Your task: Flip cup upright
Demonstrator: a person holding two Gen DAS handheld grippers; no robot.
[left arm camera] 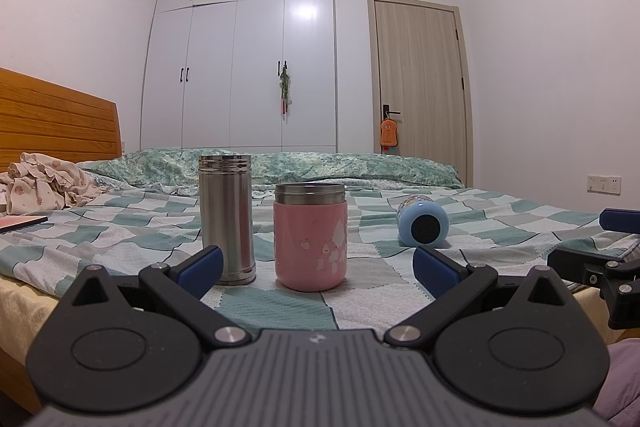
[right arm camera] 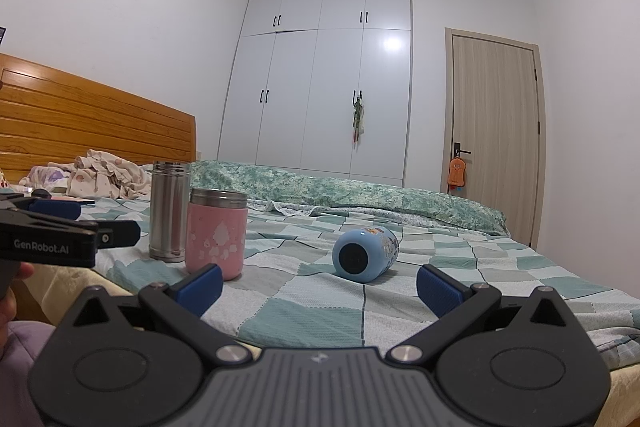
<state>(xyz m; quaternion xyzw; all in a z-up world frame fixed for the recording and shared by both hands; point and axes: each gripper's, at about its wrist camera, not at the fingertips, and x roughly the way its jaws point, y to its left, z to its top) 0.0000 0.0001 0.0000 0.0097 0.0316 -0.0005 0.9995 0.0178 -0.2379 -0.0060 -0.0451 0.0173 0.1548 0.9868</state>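
A light blue cup [right arm camera: 365, 255] lies on its side on the checked bedsheet, its base toward me; it also shows in the left wrist view [left arm camera: 422, 226]. My right gripper [right arm camera: 319, 287] is open and empty, just short of the blue cup. My left gripper [left arm camera: 318, 265] is open and empty, in front of an upright pink cup [left arm camera: 310, 237] and an upright steel cup [left arm camera: 227, 219]. The pink cup [right arm camera: 216, 231] and steel cup [right arm camera: 168, 211] stand left of the blue cup in the right wrist view.
Crumpled clothes [left arm camera: 44, 183] lie at the left by the wooden headboard [left arm camera: 52, 115]. A rolled green quilt [left arm camera: 280, 167] runs along the bed's far side. The bed's near edge [right arm camera: 624, 367] is just below the grippers. A white wardrobe and a door stand behind.
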